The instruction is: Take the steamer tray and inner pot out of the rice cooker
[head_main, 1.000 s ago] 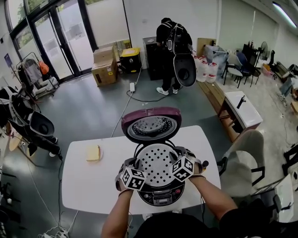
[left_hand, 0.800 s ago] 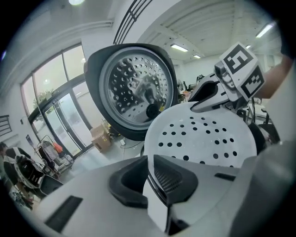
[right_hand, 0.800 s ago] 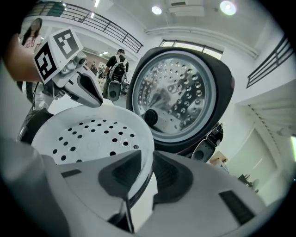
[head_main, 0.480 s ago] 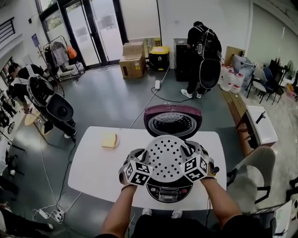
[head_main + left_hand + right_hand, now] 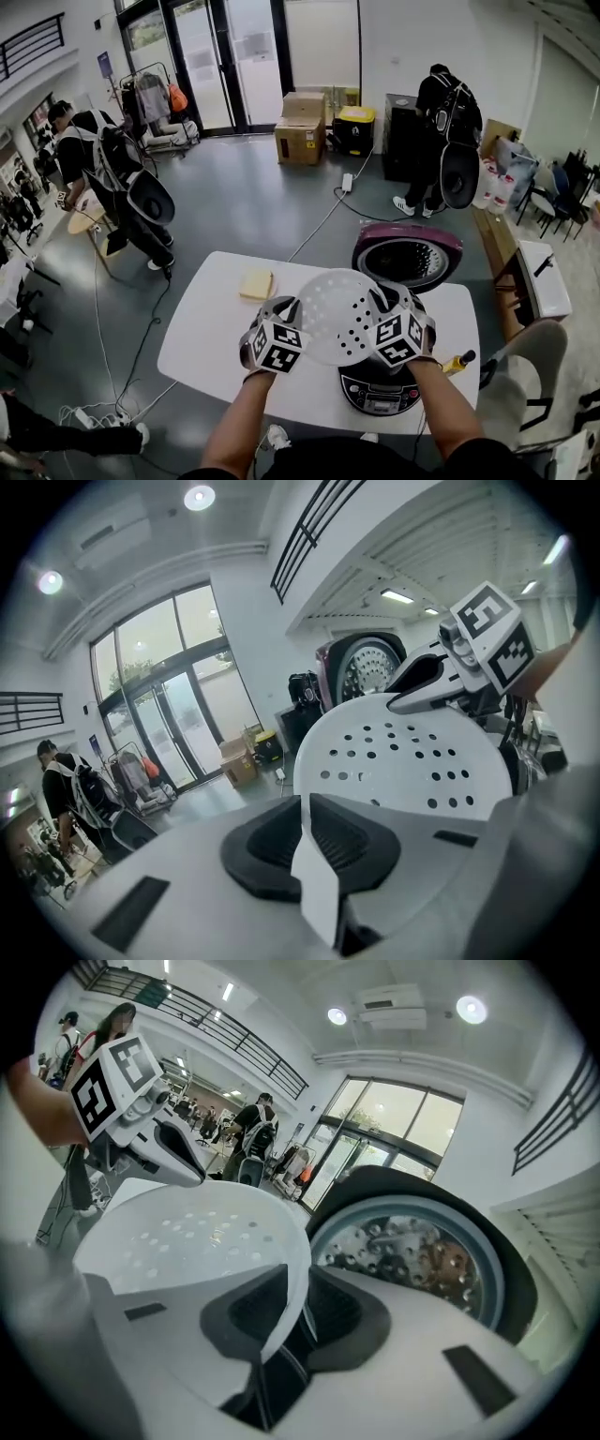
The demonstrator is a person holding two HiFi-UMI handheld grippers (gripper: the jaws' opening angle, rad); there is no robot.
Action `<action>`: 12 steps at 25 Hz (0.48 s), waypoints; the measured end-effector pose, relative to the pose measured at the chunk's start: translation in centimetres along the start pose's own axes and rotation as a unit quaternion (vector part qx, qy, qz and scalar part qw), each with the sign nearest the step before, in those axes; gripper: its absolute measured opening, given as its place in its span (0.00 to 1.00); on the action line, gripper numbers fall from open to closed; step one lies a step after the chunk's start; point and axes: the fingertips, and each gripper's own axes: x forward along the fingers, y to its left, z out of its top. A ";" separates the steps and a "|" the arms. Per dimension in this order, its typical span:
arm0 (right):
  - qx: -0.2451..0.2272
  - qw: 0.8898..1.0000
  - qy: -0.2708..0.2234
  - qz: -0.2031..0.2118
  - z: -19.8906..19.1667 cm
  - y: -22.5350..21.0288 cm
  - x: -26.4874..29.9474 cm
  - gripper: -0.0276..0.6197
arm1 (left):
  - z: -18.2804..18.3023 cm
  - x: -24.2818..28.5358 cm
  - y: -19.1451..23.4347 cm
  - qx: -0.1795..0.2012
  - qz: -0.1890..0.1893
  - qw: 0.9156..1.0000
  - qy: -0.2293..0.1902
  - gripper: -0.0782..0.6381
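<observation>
The white perforated steamer tray (image 5: pixel 335 314) hangs in the air to the left of and above the rice cooker (image 5: pixel 380 394), level with my hands. My left gripper (image 5: pixel 292 314) is shut on its left rim, and the rim edge (image 5: pixel 309 874) shows pinched between the black pads. My right gripper (image 5: pixel 382 309) is shut on the opposite rim (image 5: pixel 286 1312). The cooker's maroon lid (image 5: pixel 408 255) stands open behind, its inner plate (image 5: pixel 412 1260) visible. The tray and my right hand hide the cooker's opening, so the inner pot is not visible.
The cooker sits at the right of a white table (image 5: pixel 211 352); a yellow sponge (image 5: pixel 256 283) lies at the table's far left. A chair (image 5: pixel 525 370) stands to the right. People with gear stand on the floor beyond (image 5: pixel 112 183), and cardboard boxes (image 5: pixel 302 131) are by the doors.
Both grippers have lifted the steamer tray out of the cooker, up and to the left. The head view has swung, so the cooker now sits further right.
</observation>
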 end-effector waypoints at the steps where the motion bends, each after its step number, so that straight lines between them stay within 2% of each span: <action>1: -0.001 1.000 0.000 0.004 1.0 0.9 0.7 0.15 | -0.7 -0.4 1.2 -0.001 0.002 1.000 0.002 0.15; 7: -0.006 0.999 0.004 0.035 5.4 7.0 4.7 0.15 | -6.1 -2.4 7.2 -0.015 0.014 1.000 0.023 0.15; 12: -0.013 0.998 0.007 0.066 9.2 13.7 8.6 0.15 | -12.6 -4.1 12.4 -0.037 0.027 0.998 0.050 0.15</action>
